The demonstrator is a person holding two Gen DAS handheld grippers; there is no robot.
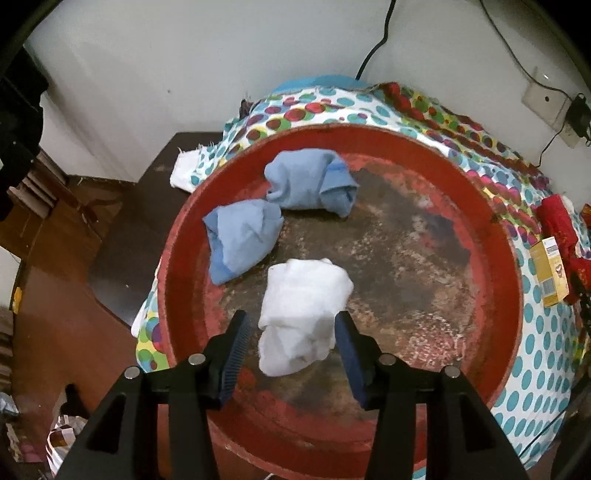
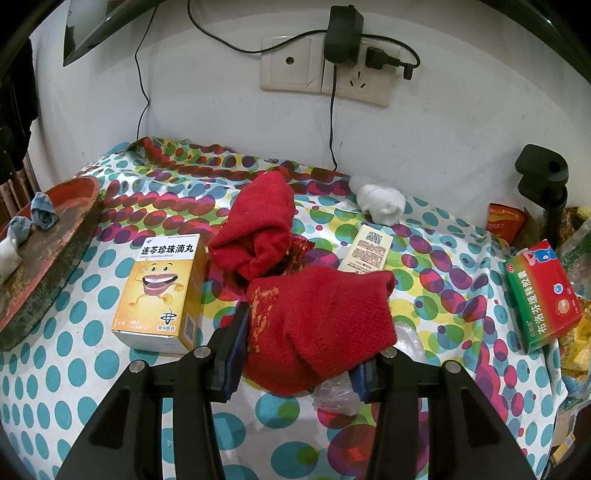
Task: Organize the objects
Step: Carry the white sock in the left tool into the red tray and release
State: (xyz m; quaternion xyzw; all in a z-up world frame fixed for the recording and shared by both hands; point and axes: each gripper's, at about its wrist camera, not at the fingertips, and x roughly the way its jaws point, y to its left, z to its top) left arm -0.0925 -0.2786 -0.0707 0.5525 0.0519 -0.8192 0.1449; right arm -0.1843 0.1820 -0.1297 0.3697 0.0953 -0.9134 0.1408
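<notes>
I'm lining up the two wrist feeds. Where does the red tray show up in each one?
Left wrist: the red tray fills the centre, holding two blue socks and a white one.
Right wrist: it sits at the far left edge, seen side-on.
Shared landmark: the yellow medicine box on the dotted cloth beside the tray.

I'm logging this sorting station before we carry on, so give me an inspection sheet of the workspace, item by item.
Surface: table under a polka-dot cloth, rumpled near the wall.
Job's things: red tray holds two blue sock bundles and one white bundle; on the cloth lie another white bundle and a red sock bundle.
Clutter: yellow medicine box, pale box, red-green box, clear plastic wrap.
Grippers: left tool open, straddling the white bundle; right tool shut on a red sock.
Cables: black adapter and plug in the wall socket, cords trailing down.
Surroundings: white wall, black clamp stand at right.
</notes>
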